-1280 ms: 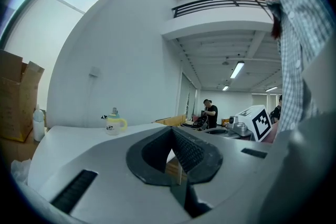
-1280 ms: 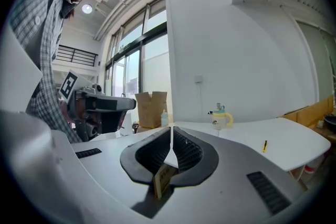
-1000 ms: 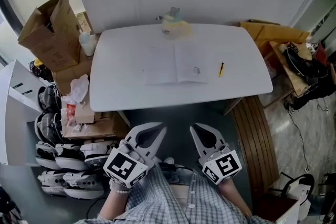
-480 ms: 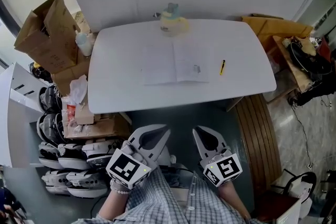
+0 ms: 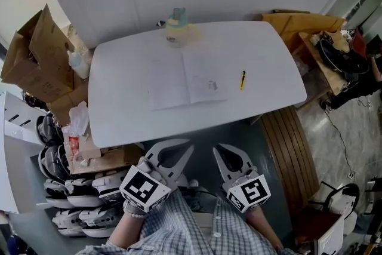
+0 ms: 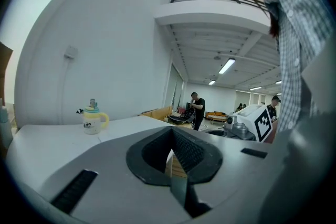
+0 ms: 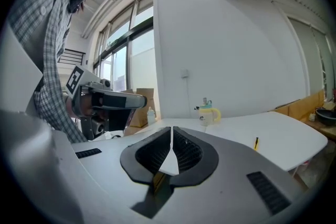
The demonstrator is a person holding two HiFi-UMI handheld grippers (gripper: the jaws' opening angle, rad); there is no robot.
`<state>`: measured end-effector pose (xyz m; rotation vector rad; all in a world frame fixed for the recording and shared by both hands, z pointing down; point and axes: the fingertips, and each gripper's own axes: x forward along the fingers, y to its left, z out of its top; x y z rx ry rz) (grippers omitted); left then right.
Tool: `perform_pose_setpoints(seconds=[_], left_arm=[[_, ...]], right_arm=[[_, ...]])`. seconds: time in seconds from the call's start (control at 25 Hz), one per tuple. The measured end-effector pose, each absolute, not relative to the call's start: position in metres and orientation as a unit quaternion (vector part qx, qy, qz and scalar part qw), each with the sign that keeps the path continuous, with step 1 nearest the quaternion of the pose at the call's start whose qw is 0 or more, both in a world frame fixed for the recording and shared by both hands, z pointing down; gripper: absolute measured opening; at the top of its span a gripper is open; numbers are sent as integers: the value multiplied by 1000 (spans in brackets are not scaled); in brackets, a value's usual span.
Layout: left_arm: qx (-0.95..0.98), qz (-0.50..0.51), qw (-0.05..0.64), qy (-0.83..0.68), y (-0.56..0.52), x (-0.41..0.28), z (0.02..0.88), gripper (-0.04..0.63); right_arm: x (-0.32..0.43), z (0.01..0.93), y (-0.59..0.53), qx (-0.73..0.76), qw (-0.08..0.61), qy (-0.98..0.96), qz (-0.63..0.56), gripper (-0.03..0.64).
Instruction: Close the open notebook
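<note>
A: Notebook (image 5: pixel 188 85) state?
B: Laid open in the middle of the bench (image 5: pixel 119 110). Pen (image 5: pixel 243 79) is seen near its right, cup (image 5: pixel 176 30) behind.
A: Grippers?
B: Left gripper (image 5: pixel 187 144) and right gripper (image 5: pixel 217 148) are held short of the bench edge, both closed tight, nothing gripped.

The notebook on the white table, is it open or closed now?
Open. The notebook lies flat on the table, with two white pages spread on either side of its middle fold.
</note>
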<state>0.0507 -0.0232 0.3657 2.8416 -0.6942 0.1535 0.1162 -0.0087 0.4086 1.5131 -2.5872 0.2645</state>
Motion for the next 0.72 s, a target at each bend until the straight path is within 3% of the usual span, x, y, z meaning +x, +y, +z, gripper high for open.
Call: perform_pose_setpoints(seconds=[0.72], left_arm=[[969,13,68,-237,-116,6,339,6]], right_arm=[[84,386,-99,525,55,-848,56,28]])
